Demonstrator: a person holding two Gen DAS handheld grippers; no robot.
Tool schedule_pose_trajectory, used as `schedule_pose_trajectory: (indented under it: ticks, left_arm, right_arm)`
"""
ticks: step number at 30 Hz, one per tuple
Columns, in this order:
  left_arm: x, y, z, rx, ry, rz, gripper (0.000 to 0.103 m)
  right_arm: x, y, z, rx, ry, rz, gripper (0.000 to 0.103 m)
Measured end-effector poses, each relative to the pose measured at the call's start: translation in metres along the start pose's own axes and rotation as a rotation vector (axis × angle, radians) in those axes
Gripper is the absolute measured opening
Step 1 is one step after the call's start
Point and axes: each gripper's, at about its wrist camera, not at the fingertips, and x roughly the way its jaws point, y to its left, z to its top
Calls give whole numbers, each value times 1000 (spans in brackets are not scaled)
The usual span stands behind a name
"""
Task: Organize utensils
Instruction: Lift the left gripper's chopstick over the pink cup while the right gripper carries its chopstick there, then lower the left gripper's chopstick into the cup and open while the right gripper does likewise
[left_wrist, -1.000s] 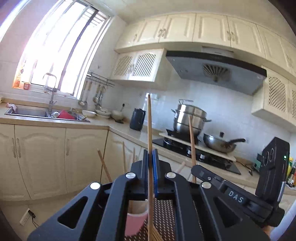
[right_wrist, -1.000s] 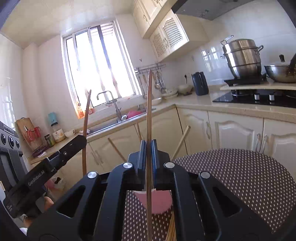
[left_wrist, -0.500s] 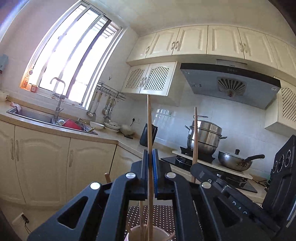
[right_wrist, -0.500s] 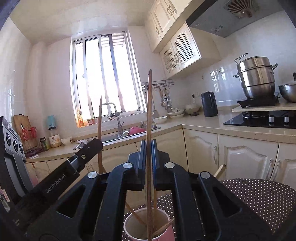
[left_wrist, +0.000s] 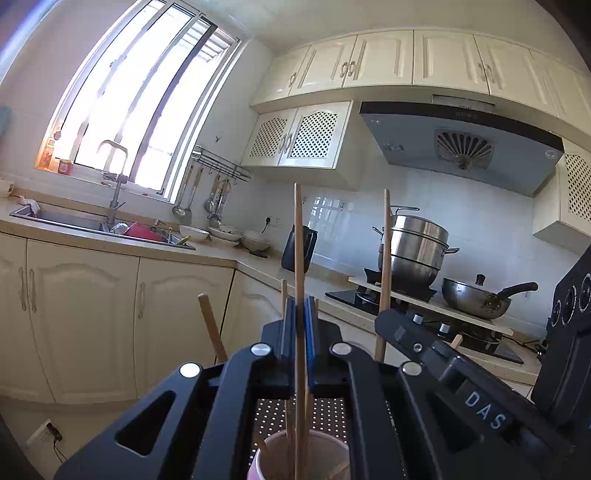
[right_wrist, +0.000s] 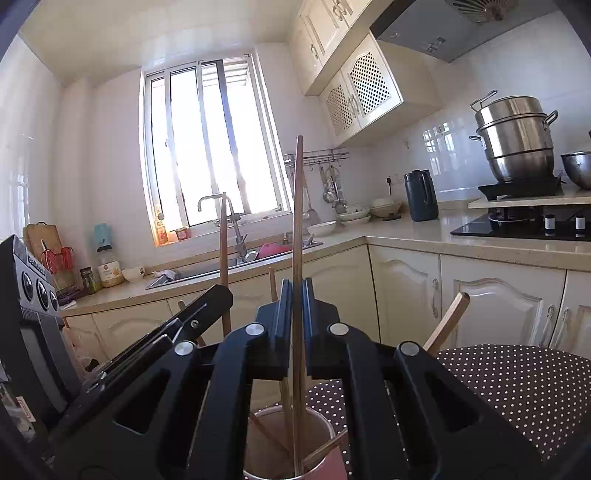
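In the left wrist view my left gripper (left_wrist: 300, 306) is shut on an upright wooden chopstick (left_wrist: 297, 240) whose lower end reaches into a pink cup (left_wrist: 317, 452) just below. The right wrist view has my right gripper (right_wrist: 294, 290) shut on another upright chopstick (right_wrist: 297, 206), its lower end inside the same pink cup (right_wrist: 325, 463). Several more chopsticks lean in the cup, one (right_wrist: 447, 321) sticking out to the right. Each gripper shows in the other's view: the right gripper (left_wrist: 384, 325) at right, the left gripper (right_wrist: 223, 295) at left.
The cup stands on a dark polka-dot round seat (right_wrist: 509, 380). Cream cabinets (left_wrist: 88, 314) run behind, with a sink (left_wrist: 74, 221), a black kettle (right_wrist: 421, 195), a hob with a steel steamer pot (left_wrist: 417, 247) and a wok (left_wrist: 476, 295).
Both grippers have sunk toward the cup with their chopsticks and moved across; the chopstick tips that hung above it are now inside it. The view has tipped up to level.
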Motion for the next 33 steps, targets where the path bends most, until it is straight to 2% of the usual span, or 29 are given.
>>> schedule_pose_trajectory:
  ticks: [10, 20, 30, 31, 33]
  left_arm:
    - [-27, -3, -13, 29, 60, 2, 5]
    - [-42, -6, -36, 61, 159, 3, 5]
    - [-51, -3, -31, 56, 206, 13, 6]
    - [-52, -4, -31, 60, 211, 13, 6]
    - [-56, -5, -30, 69, 219, 13, 13]
  right_arm:
    - [-30, 10, -11, -37, 43, -8, 6]
    - [-38, 16, -40, -52, 145, -35, 6]
    - [-47, 22, -44, -21, 179, -55, 7]
    - [-49, 23, -43, -22, 182, -58, 7]
    - [-52, 24, -41, -15, 185, -60, 7]
